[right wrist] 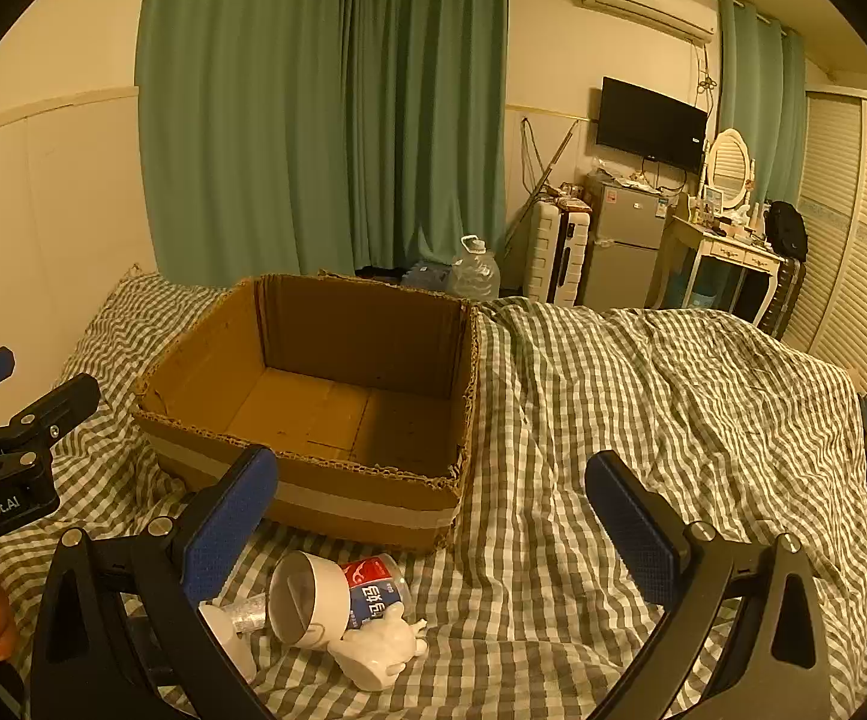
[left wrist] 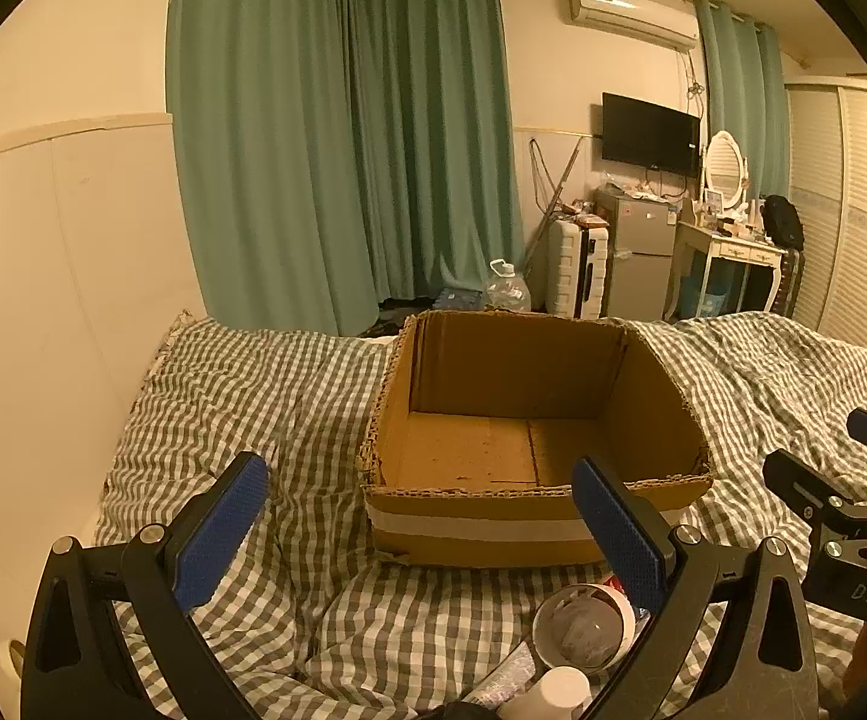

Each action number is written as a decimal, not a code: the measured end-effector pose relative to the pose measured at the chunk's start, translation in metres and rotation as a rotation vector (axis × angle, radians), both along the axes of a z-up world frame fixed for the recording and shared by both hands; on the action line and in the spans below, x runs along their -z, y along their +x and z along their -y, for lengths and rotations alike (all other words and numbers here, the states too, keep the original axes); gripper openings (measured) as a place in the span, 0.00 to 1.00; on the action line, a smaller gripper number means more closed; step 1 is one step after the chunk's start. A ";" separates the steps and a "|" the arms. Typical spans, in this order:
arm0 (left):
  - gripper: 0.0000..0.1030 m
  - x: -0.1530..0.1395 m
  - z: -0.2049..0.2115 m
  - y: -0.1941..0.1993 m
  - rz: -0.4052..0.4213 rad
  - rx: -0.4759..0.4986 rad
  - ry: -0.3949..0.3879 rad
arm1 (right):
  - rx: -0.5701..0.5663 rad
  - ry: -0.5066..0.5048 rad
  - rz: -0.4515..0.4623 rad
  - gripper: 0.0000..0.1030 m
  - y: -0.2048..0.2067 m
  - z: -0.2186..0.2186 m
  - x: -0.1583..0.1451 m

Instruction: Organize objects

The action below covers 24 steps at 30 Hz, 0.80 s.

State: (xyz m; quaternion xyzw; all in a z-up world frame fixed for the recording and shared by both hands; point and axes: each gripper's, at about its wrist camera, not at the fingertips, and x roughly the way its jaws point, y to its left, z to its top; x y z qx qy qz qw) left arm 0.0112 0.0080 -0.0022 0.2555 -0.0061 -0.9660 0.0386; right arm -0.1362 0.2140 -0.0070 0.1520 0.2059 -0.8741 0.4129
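An open, empty cardboard box (left wrist: 529, 414) (right wrist: 337, 384) sits on the checked bedspread. In front of it lies a small pile: a white cup on its side (right wrist: 307, 600) (left wrist: 583, 624), a red and blue packet (right wrist: 376, 591), a white figurine (right wrist: 382, 648), and a small white bottle (right wrist: 229, 636) (left wrist: 559, 690). My left gripper (left wrist: 421, 540) is open and empty, left of the pile. My right gripper (right wrist: 433, 534) is open and empty, above and right of the pile. Each gripper also shows at the other view's edge.
The checked bedspread (right wrist: 643, 420) is rumpled and spreads wide to the right of the box. A wall runs along the bed's left side (left wrist: 43, 300). Beyond the bed stand green curtains, a water jug (right wrist: 475, 270), a suitcase, a fridge and a dressing table.
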 end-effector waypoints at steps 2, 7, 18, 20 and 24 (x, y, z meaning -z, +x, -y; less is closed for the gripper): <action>1.00 0.000 -0.001 0.000 -0.001 0.001 0.001 | -0.004 0.000 0.000 1.00 0.001 0.000 0.001; 1.00 0.000 -0.001 -0.001 0.003 0.001 0.005 | -0.013 0.005 0.001 1.00 0.001 0.001 0.003; 1.00 0.004 -0.004 -0.004 0.020 0.005 0.017 | -0.043 0.015 0.020 1.00 0.002 0.003 0.004; 1.00 0.005 -0.003 -0.005 0.023 0.004 0.019 | -0.047 0.019 0.023 1.00 0.002 0.004 0.006; 1.00 0.006 -0.002 -0.007 0.036 0.009 0.029 | -0.059 0.030 0.029 1.00 0.001 0.006 0.009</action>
